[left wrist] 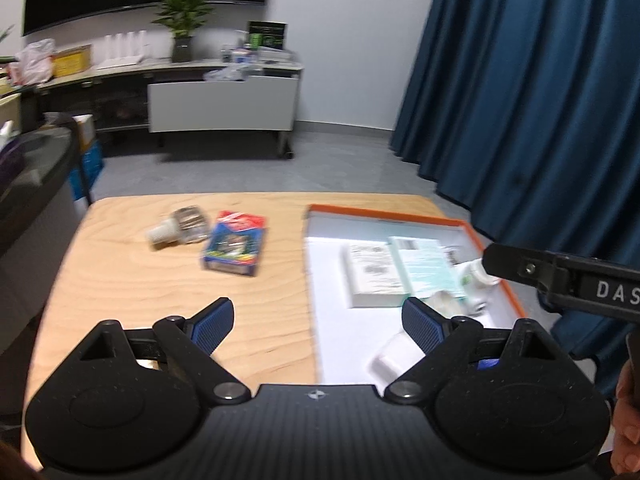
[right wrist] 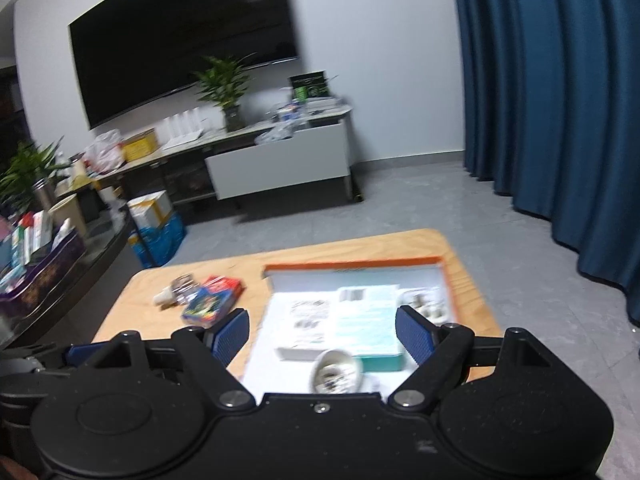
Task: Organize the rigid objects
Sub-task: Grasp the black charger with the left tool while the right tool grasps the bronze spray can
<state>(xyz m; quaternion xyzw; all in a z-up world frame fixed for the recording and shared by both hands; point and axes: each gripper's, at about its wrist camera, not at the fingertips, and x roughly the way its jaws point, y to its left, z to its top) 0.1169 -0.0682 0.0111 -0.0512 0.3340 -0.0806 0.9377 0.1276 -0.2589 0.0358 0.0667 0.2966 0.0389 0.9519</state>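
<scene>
**Two wrist cameras over one table**

The left wrist view sits just behind the left gripper [left wrist: 318, 322] and looks forward and down over the near edge of the table [left wrist: 140, 280]. It faces the far wall, cabinet [left wrist: 222, 106] and curtain [left wrist: 520, 100], with the tray [left wrist: 496, 222] to its right. The right gripper's tip [left wrist: 520, 266] enters at its right edge.

The right wrist view sits behind the right gripper [right wrist: 322, 334], farther right, above the tray's [right wrist: 352, 263] near end, facing the same wall but turned slightly left, taking in the screen [right wrist: 184, 48]. Both share the table, tray, blue box [left wrist: 234, 248] [right wrist: 212, 300], cabinet, plant [left wrist: 186, 12] and curtain. Both are blurred.
</scene>
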